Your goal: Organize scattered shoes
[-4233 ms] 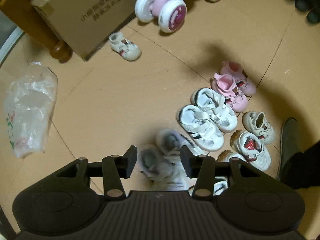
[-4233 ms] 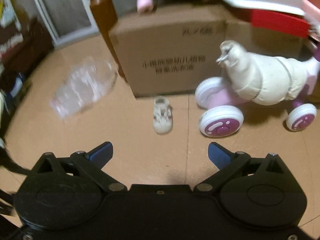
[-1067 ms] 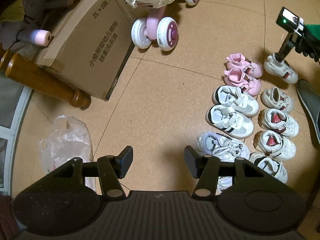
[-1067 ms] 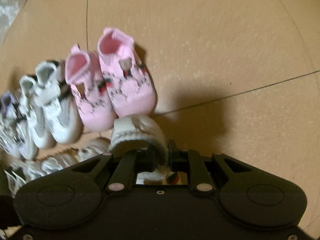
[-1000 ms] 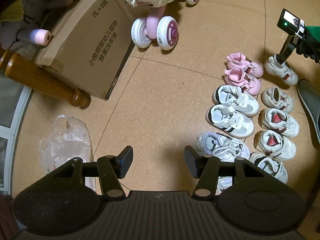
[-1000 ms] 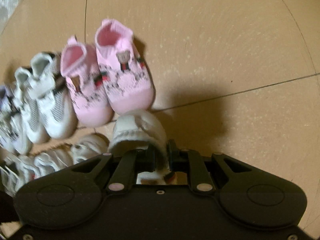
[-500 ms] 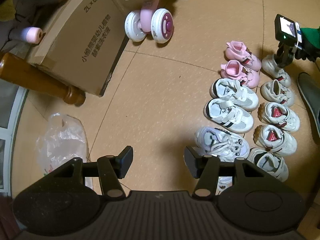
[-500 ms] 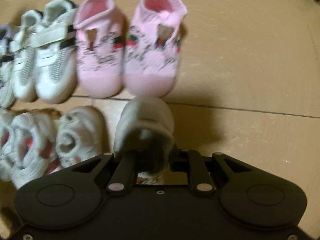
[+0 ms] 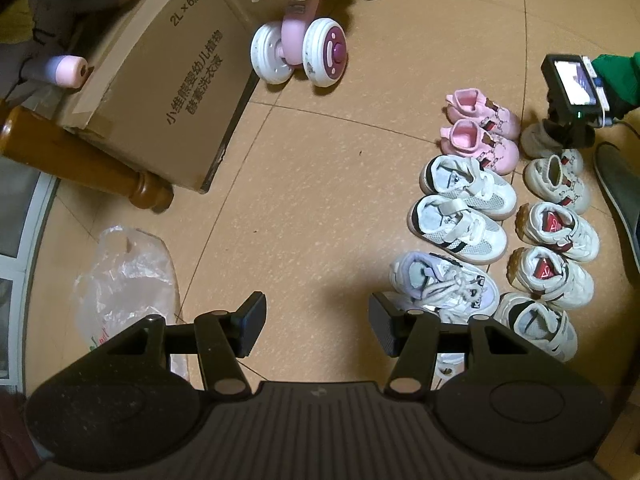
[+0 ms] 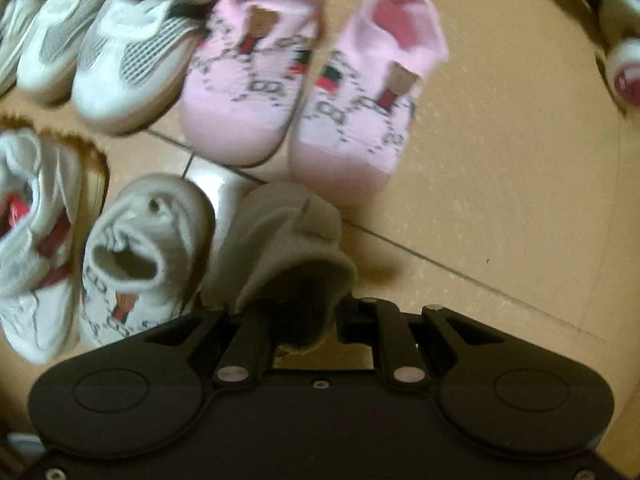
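1. Left gripper (image 9: pixel 316 326): jaws wide apart, nothing between them, hovering over bare floor (image 9: pixel 320 208). Crumpled plastic bag (image 9: pixel 124 280) lies just to its left.
2. Just right of the left gripper: lavender lace-up sneaker (image 9: pixel 444 284), nearest in a two-row lineup of small shoes.
3. Next in that row: pair of white strap sneakers (image 9: pixel 460 208), side by side, then the pink knit pair (image 9: pixel 478 130) at the row's end.
4. Outer row: white shoes with red insoles (image 9: pixel 556 252), then a cream knit shoe (image 9: pixel 554 178) standing on the floor.
5. Right gripper (image 10: pixel 308 320): fingers pinched narrow on the collar of the matching cream shoe (image 10: pixel 280 240), held at the end of the outer row, just beside its mate (image 10: pixel 144 256) and in front of the pink pair's toes. Contact with the floor: can't tell.
6. Far side: cardboard box (image 9: pixel 168 88), wooden furniture leg (image 9: pixel 80 160) against it, pink ride-on toy (image 9: pixel 308 40) beyond.
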`<state>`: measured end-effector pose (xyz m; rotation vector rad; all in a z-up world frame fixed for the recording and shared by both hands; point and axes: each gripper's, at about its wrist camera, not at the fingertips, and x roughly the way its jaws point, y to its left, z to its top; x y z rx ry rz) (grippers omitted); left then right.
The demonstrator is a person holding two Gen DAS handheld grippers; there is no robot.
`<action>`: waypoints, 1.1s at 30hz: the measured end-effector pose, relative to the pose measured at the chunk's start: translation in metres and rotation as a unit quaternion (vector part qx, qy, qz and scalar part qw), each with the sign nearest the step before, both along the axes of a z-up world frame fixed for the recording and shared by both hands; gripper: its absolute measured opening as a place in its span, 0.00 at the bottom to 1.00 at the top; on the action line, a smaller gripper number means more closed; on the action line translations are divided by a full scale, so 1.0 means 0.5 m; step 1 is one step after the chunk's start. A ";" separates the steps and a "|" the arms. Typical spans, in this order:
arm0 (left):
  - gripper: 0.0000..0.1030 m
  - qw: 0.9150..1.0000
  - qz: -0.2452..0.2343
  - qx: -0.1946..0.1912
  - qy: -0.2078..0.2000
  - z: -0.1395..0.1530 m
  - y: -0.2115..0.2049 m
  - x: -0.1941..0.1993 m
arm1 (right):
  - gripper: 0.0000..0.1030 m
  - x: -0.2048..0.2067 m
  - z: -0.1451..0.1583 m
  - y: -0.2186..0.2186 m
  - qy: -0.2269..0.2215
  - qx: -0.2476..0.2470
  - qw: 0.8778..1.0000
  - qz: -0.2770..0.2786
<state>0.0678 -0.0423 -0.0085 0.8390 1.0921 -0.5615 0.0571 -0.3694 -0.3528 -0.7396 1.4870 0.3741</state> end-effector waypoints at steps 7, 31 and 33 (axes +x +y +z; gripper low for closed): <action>0.54 1.000 0.005 0.003 0.001 -0.001 0.012 -0.001 | 0.05 0.007 0.007 -0.024 0.054 0.008 0.998 0.034; 0.54 1.000 -0.001 -0.001 0.000 0.005 -0.001 -0.001 | 0.41 0.070 -0.032 -0.181 0.063 0.192 0.909 -0.365; 0.54 1.000 -0.001 -0.002 -0.001 0.007 0.001 -0.003 | 0.41 0.087 -0.017 -0.199 0.072 0.206 0.907 -0.361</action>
